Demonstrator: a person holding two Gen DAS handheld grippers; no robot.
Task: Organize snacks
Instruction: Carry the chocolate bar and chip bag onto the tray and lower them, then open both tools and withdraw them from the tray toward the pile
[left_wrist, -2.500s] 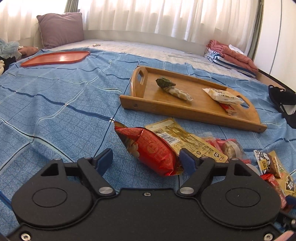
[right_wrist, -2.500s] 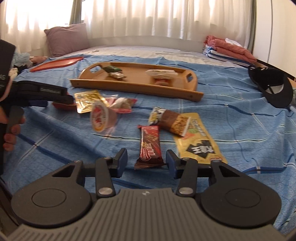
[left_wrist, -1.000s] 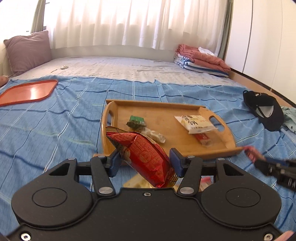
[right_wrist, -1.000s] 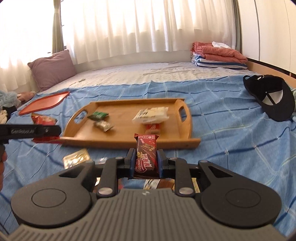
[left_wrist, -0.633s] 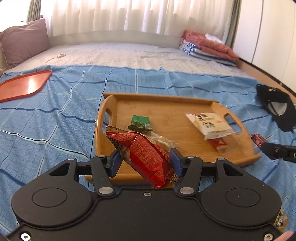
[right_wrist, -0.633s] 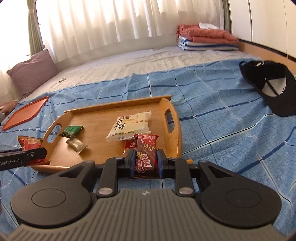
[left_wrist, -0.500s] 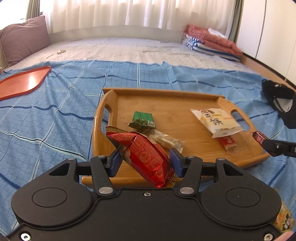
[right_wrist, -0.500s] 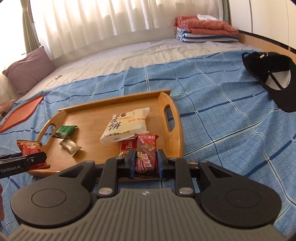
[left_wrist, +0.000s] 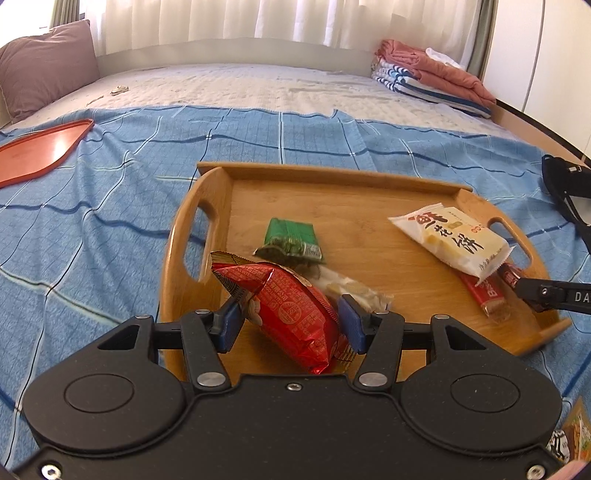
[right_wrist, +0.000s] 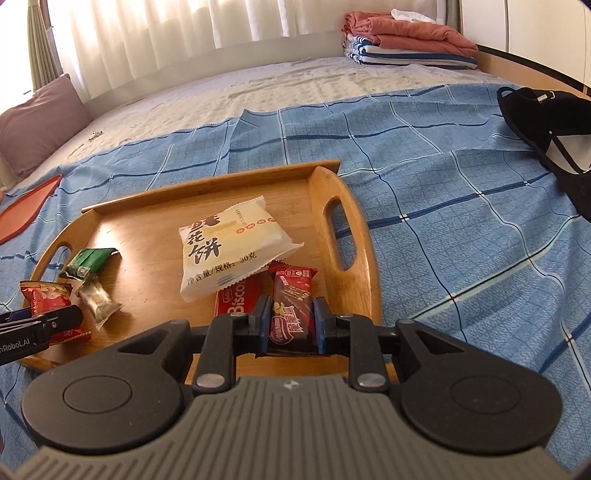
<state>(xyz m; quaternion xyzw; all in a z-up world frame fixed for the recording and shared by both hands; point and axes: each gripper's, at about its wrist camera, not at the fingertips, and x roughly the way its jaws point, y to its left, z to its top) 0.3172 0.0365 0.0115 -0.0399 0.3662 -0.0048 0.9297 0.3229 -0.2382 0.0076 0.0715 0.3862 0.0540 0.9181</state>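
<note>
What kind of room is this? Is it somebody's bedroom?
Most likely a bedroom. The wooden tray sits on a wide bed covered by a blue checked sheet, with a pillow at one end, folded blankets at the far side and curtains behind.

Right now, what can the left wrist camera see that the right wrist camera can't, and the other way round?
Only the left wrist view shows loose snack packets at its bottom right corner, off the tray. Only the right wrist view shows the whole dark brown chocolate bar pinched in the right tool. Both show the wooden handled tray, the white pastry packet, the small green packet, and the shiny red snack bag in the left tool.
</note>
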